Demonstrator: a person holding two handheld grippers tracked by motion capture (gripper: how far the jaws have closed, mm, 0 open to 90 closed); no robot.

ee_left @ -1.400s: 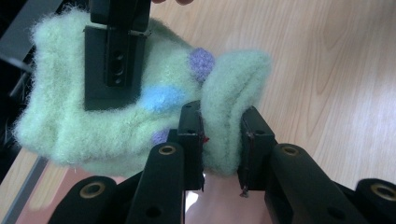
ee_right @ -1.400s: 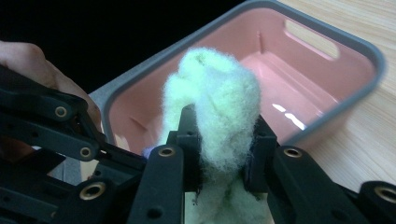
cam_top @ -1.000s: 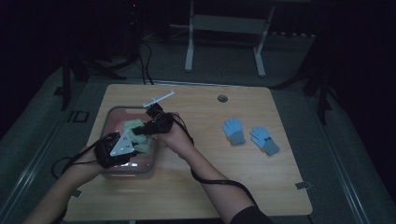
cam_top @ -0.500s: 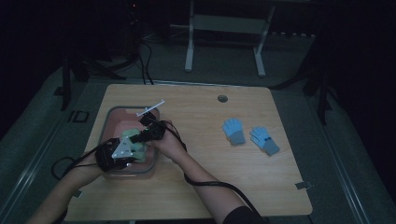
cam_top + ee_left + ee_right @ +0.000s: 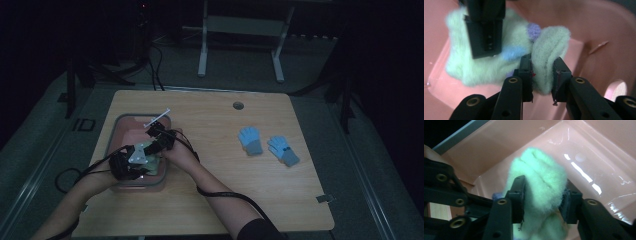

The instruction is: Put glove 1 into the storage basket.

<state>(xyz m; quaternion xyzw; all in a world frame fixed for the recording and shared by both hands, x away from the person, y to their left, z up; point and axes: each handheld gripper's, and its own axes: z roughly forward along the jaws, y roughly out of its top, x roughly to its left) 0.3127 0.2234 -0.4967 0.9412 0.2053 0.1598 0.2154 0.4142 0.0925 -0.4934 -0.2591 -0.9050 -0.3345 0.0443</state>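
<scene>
While the high view sets both grippers low over a pink bin at the left of the wooden table, only the gripper views reveal what lies inside it: a fluffy pale green glove with a blue patch and a purple tip.

From the left gripper, a thick fold of that glove stands between its jaws, both pads pressing the fleece, so it is clamped on the fabric. Just beyond and to the left of its jaws, one jaw of the other gripper hangs down against the rest of the glove.

At the right gripper, the glove bulges up between the jaws and fills the gap. These jaws have just been opening, yet the fabric touches both pads and the grip looks kept.

Well away from both grippers, on the table's right half, lie two blue gloves.

No writing can be read anywhere.
</scene>
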